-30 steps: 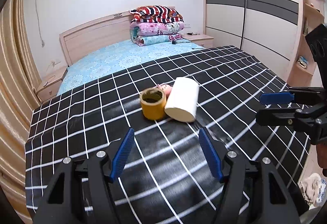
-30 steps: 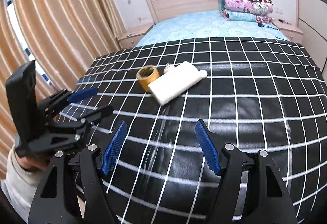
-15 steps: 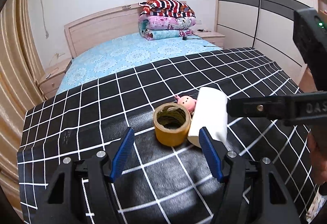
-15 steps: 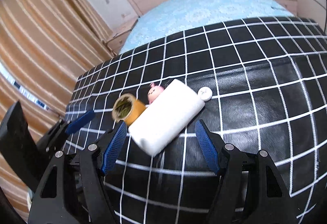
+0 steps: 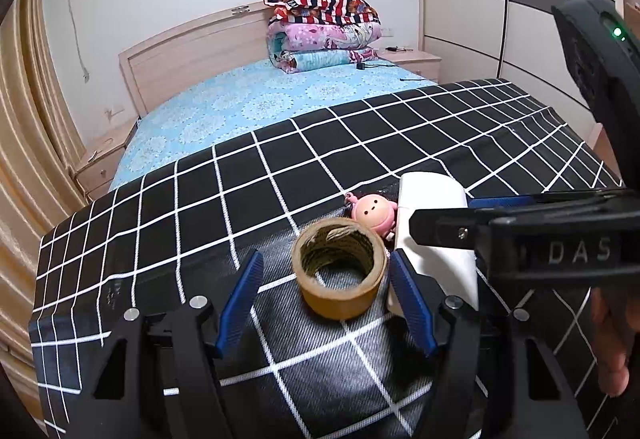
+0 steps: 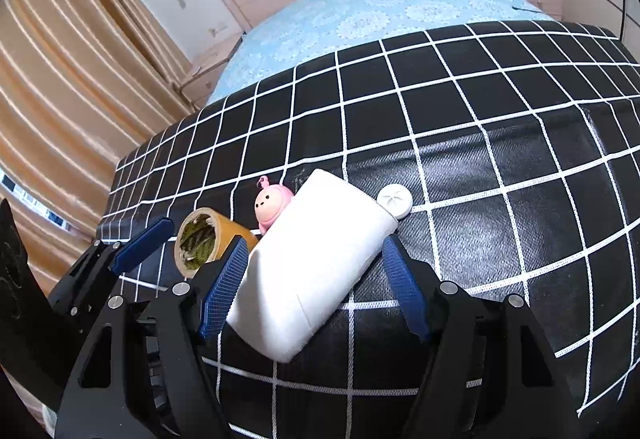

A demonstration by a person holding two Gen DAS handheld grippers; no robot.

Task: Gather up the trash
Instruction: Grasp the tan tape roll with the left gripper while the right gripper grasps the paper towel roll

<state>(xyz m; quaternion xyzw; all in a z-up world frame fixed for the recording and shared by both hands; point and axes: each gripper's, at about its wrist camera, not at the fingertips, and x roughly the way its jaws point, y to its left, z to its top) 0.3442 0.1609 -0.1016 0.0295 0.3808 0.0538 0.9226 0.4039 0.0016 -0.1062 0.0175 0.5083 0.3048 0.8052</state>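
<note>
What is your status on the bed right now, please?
Left gripper open, straddling tape roll. Right gripper open around white paper roll. Neither gripped. Pink toy and white cap beside them, nothing blocking.

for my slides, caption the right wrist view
Open right hand-held gripper straddles a white paper roll on the checked cloth.

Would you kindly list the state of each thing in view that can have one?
tape roll: upright on its side edge, between the left claw's fingers, ungripped
tissue roll: lying on its side, between the right claw's fingers, ungripped
left claw: open
right claw: open
pink toy: lying against the tissue roll
</note>
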